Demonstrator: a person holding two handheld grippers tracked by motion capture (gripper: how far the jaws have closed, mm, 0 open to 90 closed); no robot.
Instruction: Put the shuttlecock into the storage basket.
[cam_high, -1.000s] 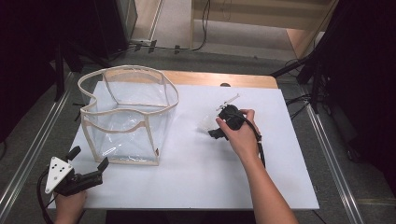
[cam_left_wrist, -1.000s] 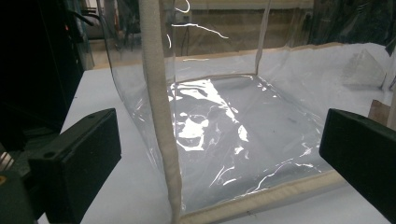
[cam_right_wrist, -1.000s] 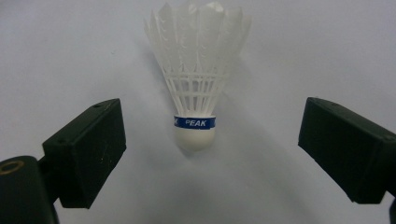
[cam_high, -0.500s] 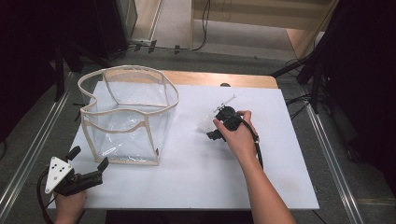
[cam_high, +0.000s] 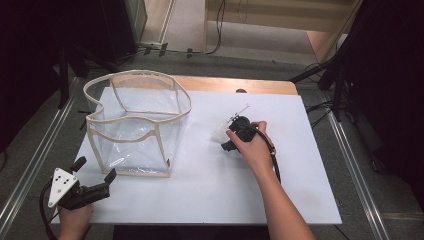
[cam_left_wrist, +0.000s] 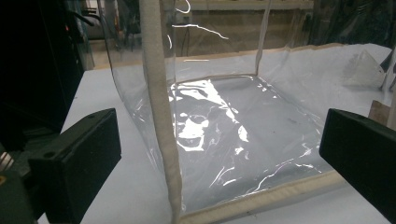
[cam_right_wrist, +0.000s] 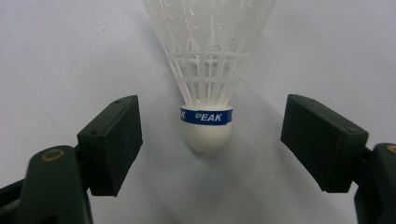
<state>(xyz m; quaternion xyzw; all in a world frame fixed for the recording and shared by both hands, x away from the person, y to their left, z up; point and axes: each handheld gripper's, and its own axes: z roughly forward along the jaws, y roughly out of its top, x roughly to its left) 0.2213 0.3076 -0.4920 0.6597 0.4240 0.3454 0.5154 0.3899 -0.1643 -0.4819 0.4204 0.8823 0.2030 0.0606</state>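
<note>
High view, from the left: the left gripper (cam_high: 92, 181) sat at the near left corner of the white tabletop (cam_high: 200, 190), held in the person's left hand (cam_high: 75, 220), its jaws spread apart and empty, aimed toward the clear bag (cam_high: 137, 122). That bag, of see-through plastic with beige fabric trim, stood upright with its mouth open on the left half of the tabletop, just beyond the jaws and apart from them. In the left gripper view the clear bag (cam_left_wrist: 224, 121) stood right ahead, one beige vertical seam (cam_left_wrist: 161, 107) rising between the two black jaws without touching either.

Toward the middle of the tabletop, right of the bag and well apart from it, lay a white shuttlecock (cam_high: 221, 131). The right gripper (cam_high: 231, 136), held in the person's right hand (cam_high: 255, 147), was lowered over it, pointing toward the far left.

In the right gripper view the shuttlecock (cam_right_wrist: 207, 70) lay on its side on the white surface, its long axis running straight away from the camera. Its rounded white cork end pointed back toward the gripper, and its white plastic skirt flared away. A blue band (cam_right_wrist: 206, 116) reading "PEAK" circled the cork. The right gripper (cam_right_wrist: 210, 135) had its jaws released and wide, one on each side of the cork, both clear of it, with the cork about midway between them.
</note>
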